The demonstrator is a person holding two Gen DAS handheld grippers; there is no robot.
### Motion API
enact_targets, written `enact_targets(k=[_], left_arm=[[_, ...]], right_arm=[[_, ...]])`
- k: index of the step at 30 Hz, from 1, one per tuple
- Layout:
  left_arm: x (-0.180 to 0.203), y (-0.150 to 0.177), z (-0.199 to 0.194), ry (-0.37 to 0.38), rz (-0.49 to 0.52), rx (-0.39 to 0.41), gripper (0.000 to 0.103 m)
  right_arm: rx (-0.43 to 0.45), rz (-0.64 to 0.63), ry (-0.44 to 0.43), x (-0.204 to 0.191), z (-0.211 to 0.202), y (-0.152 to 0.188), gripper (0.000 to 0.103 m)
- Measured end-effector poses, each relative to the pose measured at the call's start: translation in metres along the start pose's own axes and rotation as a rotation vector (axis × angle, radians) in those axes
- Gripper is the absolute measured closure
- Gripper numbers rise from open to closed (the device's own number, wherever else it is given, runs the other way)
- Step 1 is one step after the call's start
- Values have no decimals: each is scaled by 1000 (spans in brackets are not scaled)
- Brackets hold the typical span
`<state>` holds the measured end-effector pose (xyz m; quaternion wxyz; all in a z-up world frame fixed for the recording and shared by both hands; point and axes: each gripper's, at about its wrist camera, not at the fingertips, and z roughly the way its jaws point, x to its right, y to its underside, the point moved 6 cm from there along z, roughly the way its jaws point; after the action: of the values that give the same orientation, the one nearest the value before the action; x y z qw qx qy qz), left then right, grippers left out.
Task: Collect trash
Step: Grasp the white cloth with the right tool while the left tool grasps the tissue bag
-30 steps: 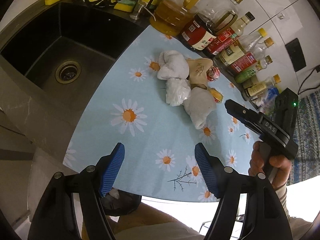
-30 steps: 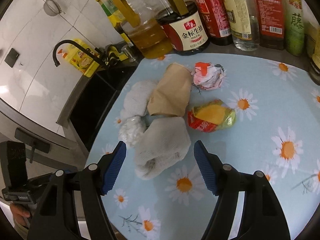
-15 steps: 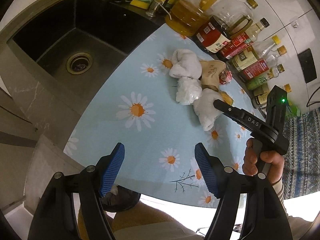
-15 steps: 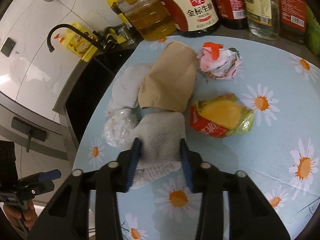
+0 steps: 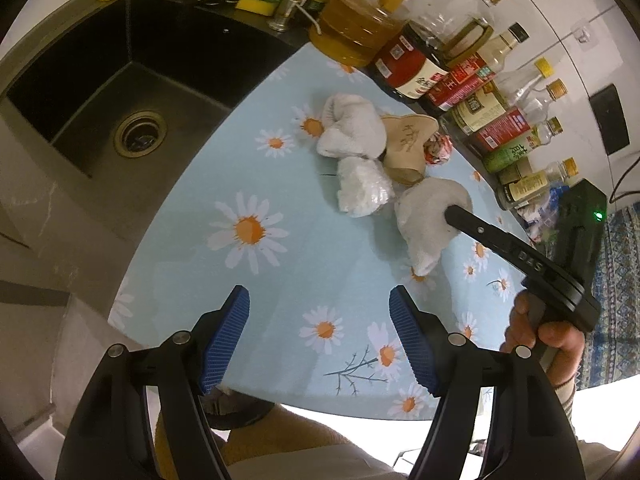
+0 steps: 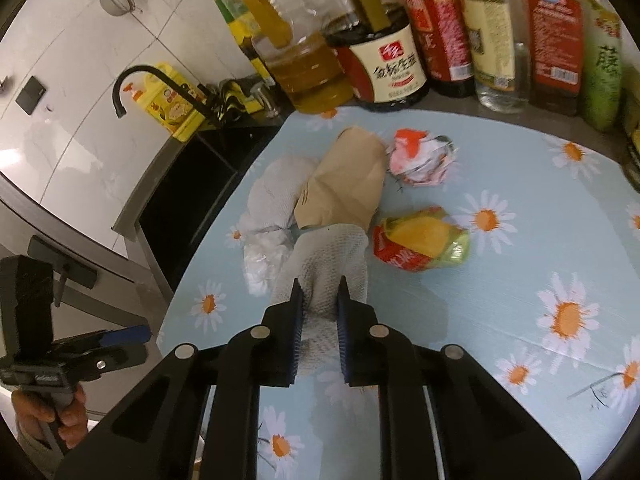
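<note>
Nearest, the left gripper point(image 5: 318, 338) hangs spread and empty over the daisy cloth point(image 5: 280, 280), while the right gripper point(image 6: 319, 294) pinches the crumpled paper towel point(image 6: 328, 258) on it, which, loosely bunched, could slip free or drag the neighbouring plastic wad point(image 6: 262, 260) beyond.

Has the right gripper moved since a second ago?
Yes. The right gripper advanced toward the soy sauce bottle and closed on the paper towel wad.
</note>
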<state>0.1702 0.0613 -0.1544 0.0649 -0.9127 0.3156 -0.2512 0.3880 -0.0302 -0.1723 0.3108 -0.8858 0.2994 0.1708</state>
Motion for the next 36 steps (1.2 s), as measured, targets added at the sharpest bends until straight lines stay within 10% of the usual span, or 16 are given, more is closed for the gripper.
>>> enact_targets(k=[36], left_arm=[[59, -80, 101, -159, 265, -87, 23]], right_arm=[[118, 186, 45, 68, -91, 63, 86]])
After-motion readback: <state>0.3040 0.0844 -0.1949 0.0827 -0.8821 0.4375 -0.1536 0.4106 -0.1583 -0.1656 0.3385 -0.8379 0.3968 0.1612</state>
